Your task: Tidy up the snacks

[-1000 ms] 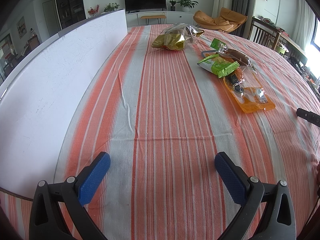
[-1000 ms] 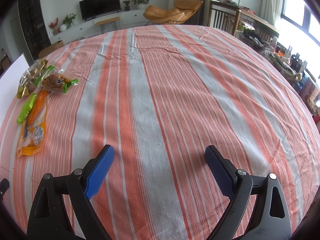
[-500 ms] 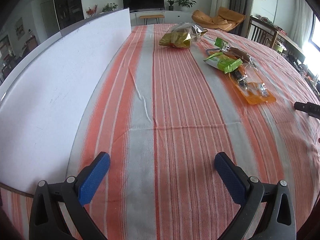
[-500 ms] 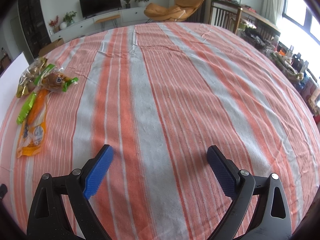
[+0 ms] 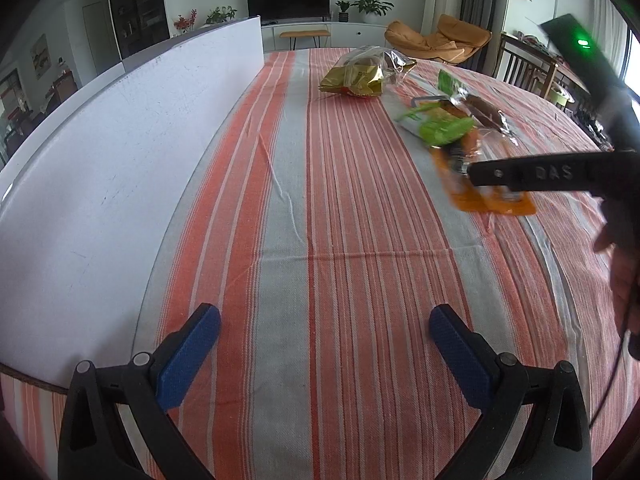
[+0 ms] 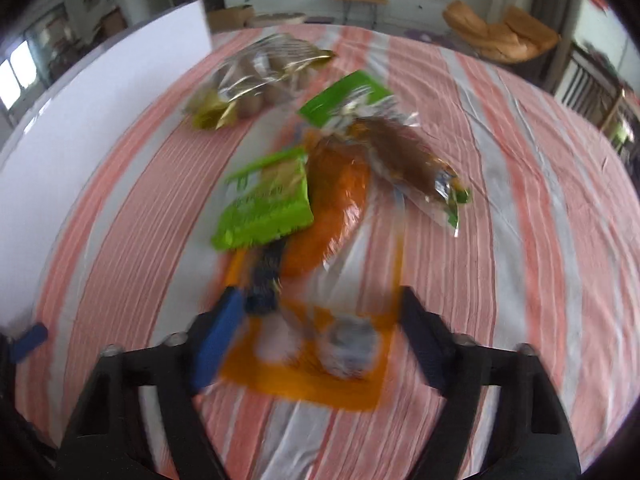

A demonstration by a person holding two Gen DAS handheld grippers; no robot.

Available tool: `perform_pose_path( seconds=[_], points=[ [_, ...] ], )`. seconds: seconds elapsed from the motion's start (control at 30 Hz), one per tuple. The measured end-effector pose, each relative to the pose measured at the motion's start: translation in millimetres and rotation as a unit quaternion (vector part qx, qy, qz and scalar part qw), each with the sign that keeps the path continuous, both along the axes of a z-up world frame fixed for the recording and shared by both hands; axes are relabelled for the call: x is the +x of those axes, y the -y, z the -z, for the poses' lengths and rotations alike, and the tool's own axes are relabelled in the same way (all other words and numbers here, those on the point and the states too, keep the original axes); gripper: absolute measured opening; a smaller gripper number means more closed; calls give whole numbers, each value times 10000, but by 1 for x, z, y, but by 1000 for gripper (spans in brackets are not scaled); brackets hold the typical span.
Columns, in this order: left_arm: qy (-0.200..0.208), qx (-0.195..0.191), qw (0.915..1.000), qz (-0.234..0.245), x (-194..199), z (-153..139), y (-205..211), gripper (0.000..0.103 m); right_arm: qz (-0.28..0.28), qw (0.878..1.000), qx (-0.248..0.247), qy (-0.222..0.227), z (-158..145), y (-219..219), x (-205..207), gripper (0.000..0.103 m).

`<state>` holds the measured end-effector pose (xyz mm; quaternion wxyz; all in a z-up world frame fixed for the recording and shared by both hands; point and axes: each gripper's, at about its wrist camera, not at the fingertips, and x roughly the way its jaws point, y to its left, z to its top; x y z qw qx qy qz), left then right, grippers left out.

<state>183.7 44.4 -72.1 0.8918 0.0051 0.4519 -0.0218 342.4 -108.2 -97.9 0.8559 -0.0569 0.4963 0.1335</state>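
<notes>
The right gripper (image 6: 316, 328) is closing its jaws around the orange snack packet (image 6: 320, 360) on the striped tablecloth (image 6: 500, 240), pads not yet pressing, while the left gripper (image 5: 324, 344) hangs open over bare cloth

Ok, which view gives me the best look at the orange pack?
The right wrist view: the orange pack fills the foreground between the closing right tongs, though blurred. In the left wrist view it lies farther off, partly hidden behind the right tongs' arm.

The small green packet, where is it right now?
In the right wrist view the green packet lies left of centre on the striped tablecloth, its right edge overlapping the orange bag, with the gold bag beyond it.
</notes>
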Motion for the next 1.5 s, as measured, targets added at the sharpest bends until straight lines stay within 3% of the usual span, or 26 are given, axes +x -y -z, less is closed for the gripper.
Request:
perform_pose_path(
  seconds=[0.03, 0.07, 0.1, 0.17, 0.37, 0.43, 0.47, 0.5, 0.53, 0.57, 0.77, 0.9, 1.27, 1.4, 1.5],
  points=[
    [-2, 0, 10000, -3, 0, 0, 0, 103, -73, 10000, 48, 18, -3, 0, -7, 36],
    [-2, 0, 10000, -5, 0, 0, 0, 103, -166, 9998, 97, -24, -4, 3, -16, 28],
    [-2, -2, 10000, -7, 1, 1, 0, 103, -215, 9997, 121, -51, -5, 8, -24, 14],
    [-2, -1, 10000, -10, 1, 1, 0, 103, -344, 9994, 21, -31, -5, 17, -43, 6],
    [-1, 2, 10000, -11, 1, 1, 0, 103, -406, 9990, 15, 178, -2, 61, -94, 6],
    [-1, 1, 10000, -12, 1, 1, 0, 103, -324, 9991, 146, 248, -2, 74, -102, 13],
    [-1, -1, 10000, -9, 1, 0, 0, 103, -261, 9989, 172, 355, -3, 82, -108, 25],
    [-1, -1, 10000, -9, 1, 0, 0, 103, -142, 9990, 61, 428, -2, 88, -109, 62],
    [0, -1, 10000, -9, 1, 0, 0, 103, -43, 9987, 6, 503, -1, 93, -110, 77],
    [0, 0, 10000, -9, 1, 0, 0, 103, 96, 9979, -11, 647, -1, 102, -112, 80],
    [-2, 1, 10000, -12, 1, 0, 0, 103, 686, 9962, -24, 544, 3, 130, -89, 82],
    [-1, 0, 10000, -9, 1, 0, 0, 103, 753, 9953, 0, 601, 5, 133, -77, 91],
    [-141, -12, 9999, 55, 4, -1, -1, 103, 814, 9946, 1, 645, 6, 133, -79, 91],
    [-473, -872, 9947, 260, 34, -13, -8, 103, 811, 9946, 7, 644, 6, 134, -78, 91],
    [-319, -1238, 9917, 118, 68, -30, -7, 102, 812, 9946, 3, 643, 6, 133, -78, 91]
  ],
)
